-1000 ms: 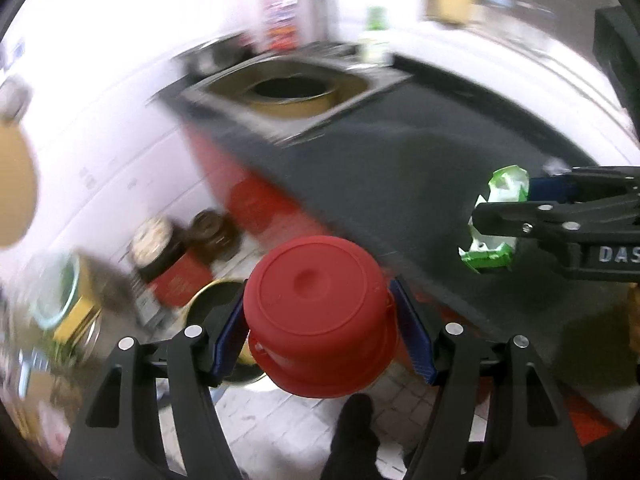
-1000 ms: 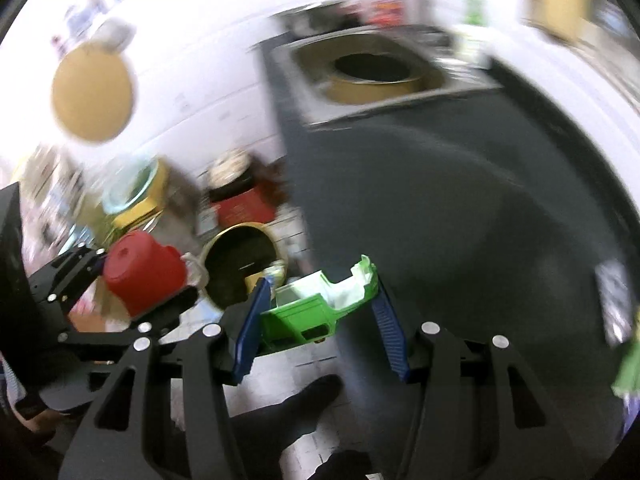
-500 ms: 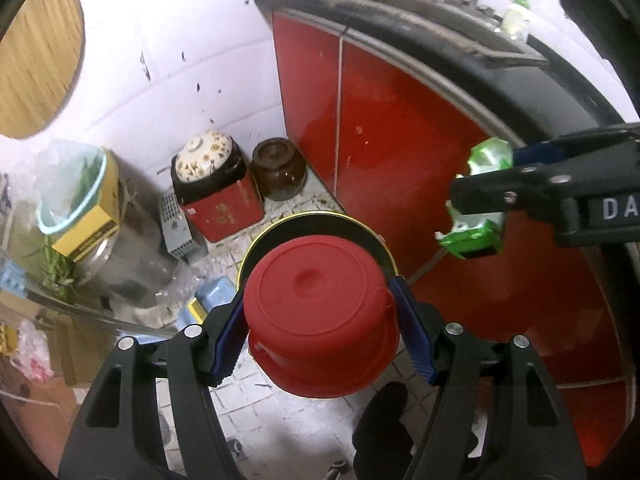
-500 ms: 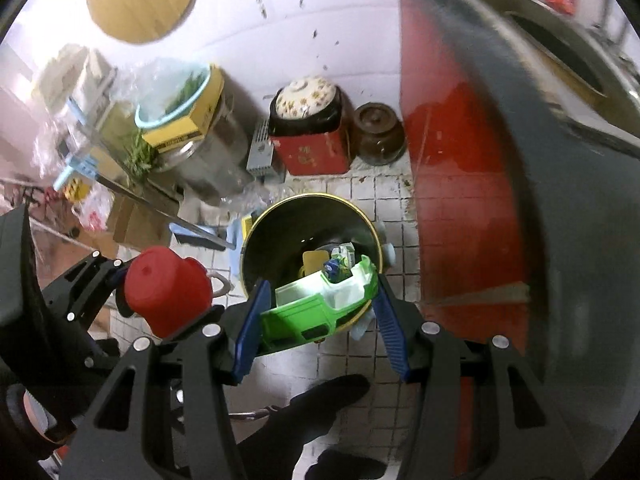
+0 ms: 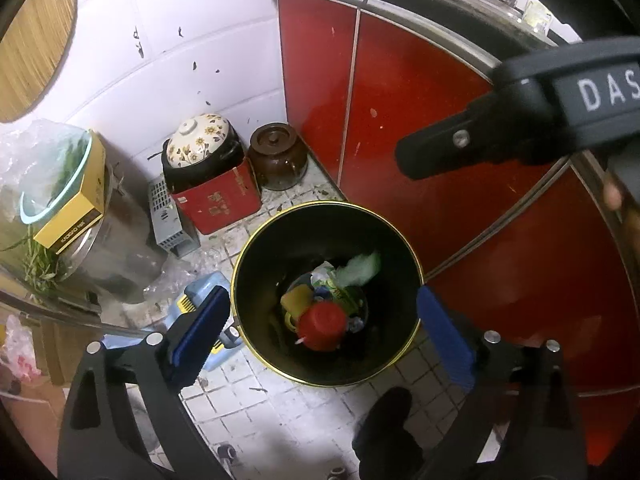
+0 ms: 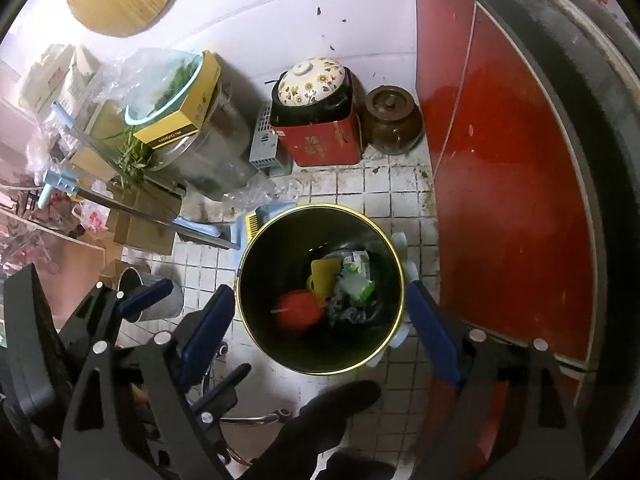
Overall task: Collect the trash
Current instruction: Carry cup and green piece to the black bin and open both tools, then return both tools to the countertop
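A black trash bin with a gold rim stands on the tiled floor beside the red cabinet. Inside it lie a red cup, a green and white carton and a yellow piece. My left gripper is open and empty above the bin. My right gripper is open and empty above the bin too; one of its arms shows in the left wrist view.
A red cabinet under a dark counter stands on the right. A flowered pot on a red box, a brown jar, a steel drum with a yellow box and a blue dustpan crowd the left.
Both grippers opened above the bin. The red cup dropped from the left gripper and the green carton from the right one; both now lie in the bin.
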Available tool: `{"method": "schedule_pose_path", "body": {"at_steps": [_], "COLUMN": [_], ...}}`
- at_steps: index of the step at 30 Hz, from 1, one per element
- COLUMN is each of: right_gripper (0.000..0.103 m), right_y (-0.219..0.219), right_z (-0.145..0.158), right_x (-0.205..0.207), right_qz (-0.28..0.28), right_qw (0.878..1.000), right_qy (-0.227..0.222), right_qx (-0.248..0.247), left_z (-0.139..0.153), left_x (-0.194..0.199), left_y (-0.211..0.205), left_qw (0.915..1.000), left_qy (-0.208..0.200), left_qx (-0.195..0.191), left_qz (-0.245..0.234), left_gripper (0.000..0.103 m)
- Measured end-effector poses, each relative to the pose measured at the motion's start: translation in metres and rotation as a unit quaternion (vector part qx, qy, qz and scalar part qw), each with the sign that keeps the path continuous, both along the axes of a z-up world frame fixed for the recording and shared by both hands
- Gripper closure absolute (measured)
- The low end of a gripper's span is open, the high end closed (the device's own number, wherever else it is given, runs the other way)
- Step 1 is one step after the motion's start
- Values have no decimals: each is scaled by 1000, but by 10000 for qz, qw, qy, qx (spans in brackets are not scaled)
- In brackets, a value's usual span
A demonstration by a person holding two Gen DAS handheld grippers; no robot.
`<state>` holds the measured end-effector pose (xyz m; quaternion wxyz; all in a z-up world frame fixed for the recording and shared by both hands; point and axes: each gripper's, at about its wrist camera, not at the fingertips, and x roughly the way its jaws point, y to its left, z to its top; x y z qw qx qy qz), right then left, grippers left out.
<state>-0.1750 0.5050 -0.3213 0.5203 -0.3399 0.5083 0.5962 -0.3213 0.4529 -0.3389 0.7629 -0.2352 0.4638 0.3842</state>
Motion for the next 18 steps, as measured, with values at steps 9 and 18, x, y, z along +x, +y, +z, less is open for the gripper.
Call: {"method": "schedule_pose_path", "body": {"at_steps": [9,18], "right_gripper": [18,13], "right_y": [-62,-236], "right_z": [67,185], "right_x": [30,132], "right_qz": [-366,-1977], "right_qw": [9987,9733], "right_qy": [8,-670], "right_qx": [358,955], "left_z": [42,142], "left_x": [14,129], "left_y": [-19,-118], "left_qw": [9998,9799], "left_qy": [38,-257], "left_qx": [73,364], "left_qz": [-187,-1946], "left_gripper": [11,10]}}
